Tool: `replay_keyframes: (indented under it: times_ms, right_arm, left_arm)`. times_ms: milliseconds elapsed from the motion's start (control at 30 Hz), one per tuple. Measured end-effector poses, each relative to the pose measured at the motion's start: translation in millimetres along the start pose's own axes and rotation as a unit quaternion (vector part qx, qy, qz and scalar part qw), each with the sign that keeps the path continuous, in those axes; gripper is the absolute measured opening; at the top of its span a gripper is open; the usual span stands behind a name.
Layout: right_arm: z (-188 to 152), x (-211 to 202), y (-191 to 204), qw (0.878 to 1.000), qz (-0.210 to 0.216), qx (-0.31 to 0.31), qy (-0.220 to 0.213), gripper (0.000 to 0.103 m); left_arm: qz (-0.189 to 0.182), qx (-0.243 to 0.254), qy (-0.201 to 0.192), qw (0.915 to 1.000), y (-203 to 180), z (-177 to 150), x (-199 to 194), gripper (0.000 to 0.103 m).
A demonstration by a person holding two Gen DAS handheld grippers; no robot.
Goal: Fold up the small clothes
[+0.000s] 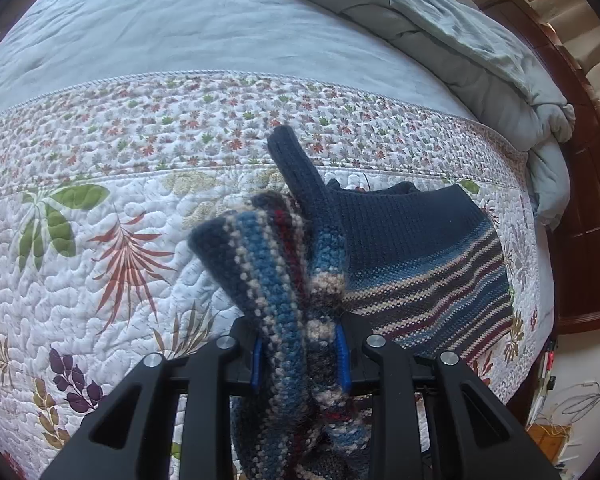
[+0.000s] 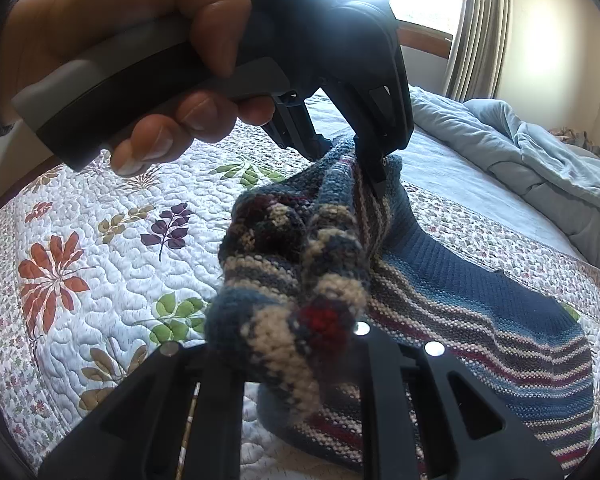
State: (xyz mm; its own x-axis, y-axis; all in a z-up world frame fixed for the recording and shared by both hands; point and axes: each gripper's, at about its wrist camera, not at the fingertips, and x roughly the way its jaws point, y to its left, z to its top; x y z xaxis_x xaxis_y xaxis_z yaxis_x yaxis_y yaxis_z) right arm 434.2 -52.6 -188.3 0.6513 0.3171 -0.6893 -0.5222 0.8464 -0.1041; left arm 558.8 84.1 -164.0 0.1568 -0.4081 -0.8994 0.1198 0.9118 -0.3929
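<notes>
Covering most of both views, we see a bed spread with a white floral quilt, a crumpled pale blue duvet heaped along its far side. On the quilt lies a small knitted sweater, navy at the top and striped in blue, cream and dark red below; its right part rests flat while the left part is lifted into a bunch. We note one navy sleeve standing up from the bunch. The left claw is clenched on a thick fold of the striped knit, its blue pads pressing the wool. The right claw grasps another bunched fold, which hides its fingertips. In the right wrist view, a hand grips the left claw's handle.
</notes>
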Motion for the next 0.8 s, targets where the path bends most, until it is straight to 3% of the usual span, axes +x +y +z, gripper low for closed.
replay_keyframes:
  times_ms: [800]
  right_arm:
    - [-5,-16,-21,1.0,0.0,0.028,-0.013,0.013]
  left_arm:
    - [0.008,0.017,0.002,0.9998,-27,8,2,0.027]
